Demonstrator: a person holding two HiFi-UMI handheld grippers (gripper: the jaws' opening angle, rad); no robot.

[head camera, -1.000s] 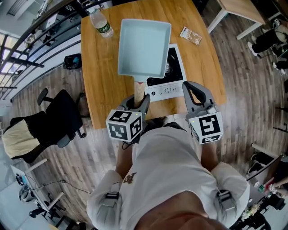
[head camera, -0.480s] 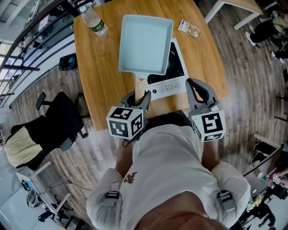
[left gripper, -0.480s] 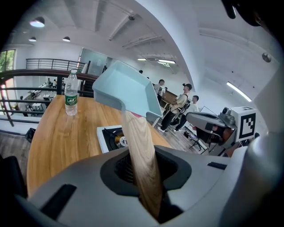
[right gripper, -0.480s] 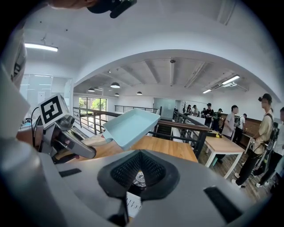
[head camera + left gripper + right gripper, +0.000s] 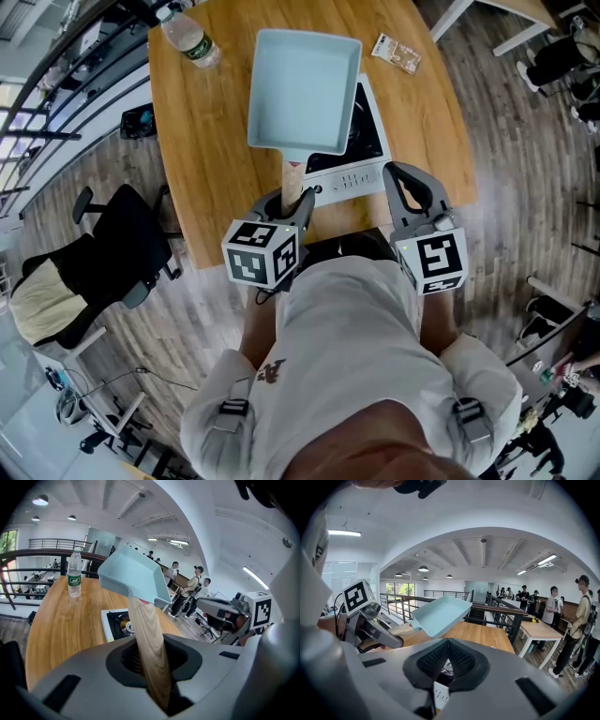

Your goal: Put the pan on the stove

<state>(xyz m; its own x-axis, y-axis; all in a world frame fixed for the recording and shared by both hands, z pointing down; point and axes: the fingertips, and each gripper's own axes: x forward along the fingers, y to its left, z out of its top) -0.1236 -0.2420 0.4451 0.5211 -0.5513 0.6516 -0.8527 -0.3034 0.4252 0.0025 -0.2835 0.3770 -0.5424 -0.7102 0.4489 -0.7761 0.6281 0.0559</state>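
clear plastic water bottle with green label [image 5: 190,42] upright at far left corner of wooden worktop [image 5: 211,150]. left gripper [image 5: 292,197] pinching light wooden handle of pale blue rectangular pan [image 5: 303,89]; pan held in air, tilted, above left part of white single-burner stove with black top [image 5: 367,150], not resting on it. right gripper [image 5: 398,178] beside stove's near right corner, jaws pressed together, nothing between them. small printed packet [image 5: 396,53] on worktop beyond stove, at right.
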